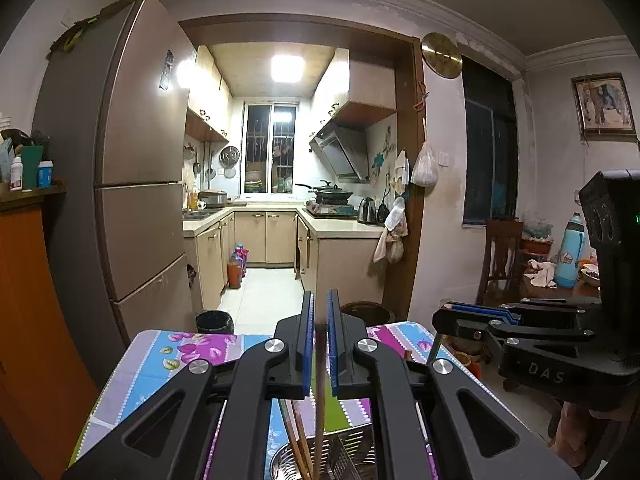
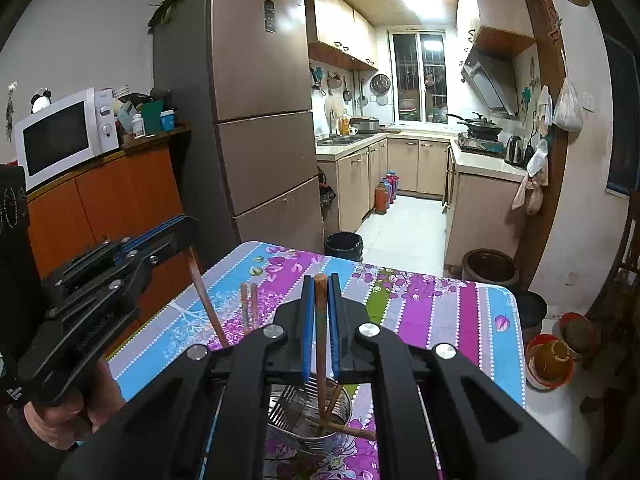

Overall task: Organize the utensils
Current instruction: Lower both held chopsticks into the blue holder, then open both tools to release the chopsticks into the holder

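My left gripper (image 1: 320, 304) is shut on a thin brown chopstick (image 1: 320, 392) that hangs down toward a perforated steel utensil holder (image 1: 344, 456) holding other chopsticks (image 1: 298, 436). It shows at the left of the right wrist view (image 2: 182, 226), with its chopstick (image 2: 206, 300) slanting down. My right gripper (image 2: 320, 286) is shut on a wooden-handled utensil (image 2: 320, 320) standing upright over the steel holder (image 2: 312, 416), which also holds a slotted steel spatula (image 2: 284, 408). In the left wrist view the right gripper (image 1: 452, 308) is at the right, holding a stick.
The holder stands on a table with a floral striped cloth (image 2: 420, 304). Two chopsticks (image 2: 248, 308) stand up behind my right gripper. A fridge (image 2: 260, 120), an orange cabinet (image 2: 108, 200) with a microwave (image 2: 60, 136), bins (image 2: 344, 246) and a clay jar (image 2: 490, 268) surround the table.
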